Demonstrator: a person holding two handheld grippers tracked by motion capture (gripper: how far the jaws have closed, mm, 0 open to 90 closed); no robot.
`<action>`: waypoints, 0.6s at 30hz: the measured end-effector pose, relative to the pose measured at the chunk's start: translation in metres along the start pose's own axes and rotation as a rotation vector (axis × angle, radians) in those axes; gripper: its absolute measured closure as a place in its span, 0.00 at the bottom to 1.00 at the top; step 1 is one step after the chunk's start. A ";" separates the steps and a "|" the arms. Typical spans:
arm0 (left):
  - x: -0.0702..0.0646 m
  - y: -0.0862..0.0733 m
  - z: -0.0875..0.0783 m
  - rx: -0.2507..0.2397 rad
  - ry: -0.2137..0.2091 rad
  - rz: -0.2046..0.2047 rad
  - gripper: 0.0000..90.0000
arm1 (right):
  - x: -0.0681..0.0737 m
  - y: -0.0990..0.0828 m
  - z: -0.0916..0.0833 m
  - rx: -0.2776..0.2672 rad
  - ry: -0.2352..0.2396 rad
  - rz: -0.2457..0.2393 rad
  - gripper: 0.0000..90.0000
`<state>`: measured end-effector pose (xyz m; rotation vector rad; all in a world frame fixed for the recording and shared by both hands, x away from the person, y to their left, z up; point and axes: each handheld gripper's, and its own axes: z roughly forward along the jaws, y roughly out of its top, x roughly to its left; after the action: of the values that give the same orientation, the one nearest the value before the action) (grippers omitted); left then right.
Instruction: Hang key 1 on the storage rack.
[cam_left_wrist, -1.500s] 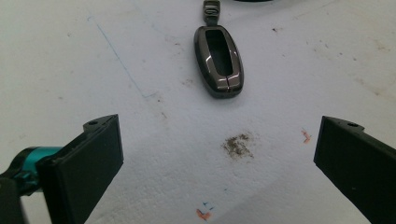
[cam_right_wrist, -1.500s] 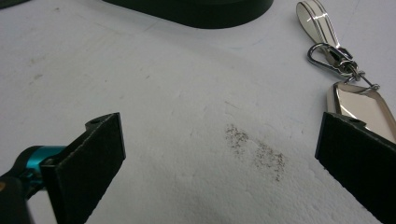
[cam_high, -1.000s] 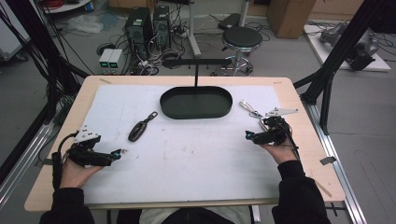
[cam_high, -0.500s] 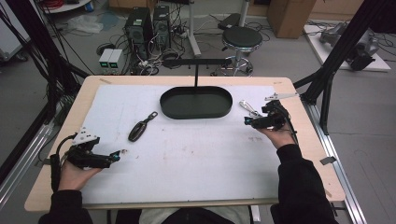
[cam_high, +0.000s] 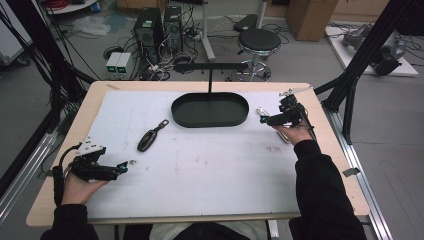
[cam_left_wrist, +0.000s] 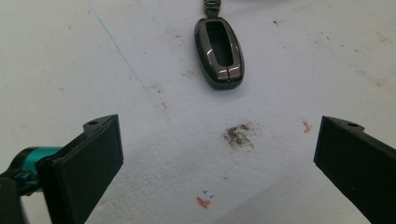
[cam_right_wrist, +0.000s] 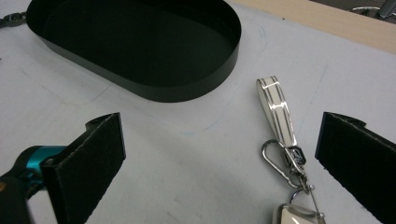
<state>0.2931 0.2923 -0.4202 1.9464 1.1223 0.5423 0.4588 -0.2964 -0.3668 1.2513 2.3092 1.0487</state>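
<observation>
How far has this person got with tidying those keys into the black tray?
Nothing looks done yet: the black tray holds nothing. In hand: the right gripper, jaws open, is poised over the white key strap beside the tray. Left to do: grip it and move it, then the dark key fob, which lies ahead of the open left gripper, untouched. That the tray is the goal is my guess.

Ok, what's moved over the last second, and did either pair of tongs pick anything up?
The right tongs moved forward, away from the person and toward the black tray, and now sit open over the white key strap. Nothing has been taken hold of. The left tongs stayed near the front left, open, and the dark key fob, strap and tray lie where they were.
</observation>
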 end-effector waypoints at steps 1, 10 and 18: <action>0.000 0.000 0.000 -0.001 0.000 0.001 0.02 | 0.000 0.000 0.000 0.000 0.000 0.000 0.01; 0.000 0.000 0.000 0.002 -0.002 0.006 0.02 | -0.010 0.019 0.007 0.010 -0.015 -0.005 0.01; -0.002 0.000 0.004 0.018 -0.008 0.016 0.02 | -0.022 0.034 0.025 0.069 -0.007 -0.010 0.01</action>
<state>0.2955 0.2891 -0.4222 1.9733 1.1104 0.5340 0.5054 -0.2916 -0.3608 1.2651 2.3627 0.9679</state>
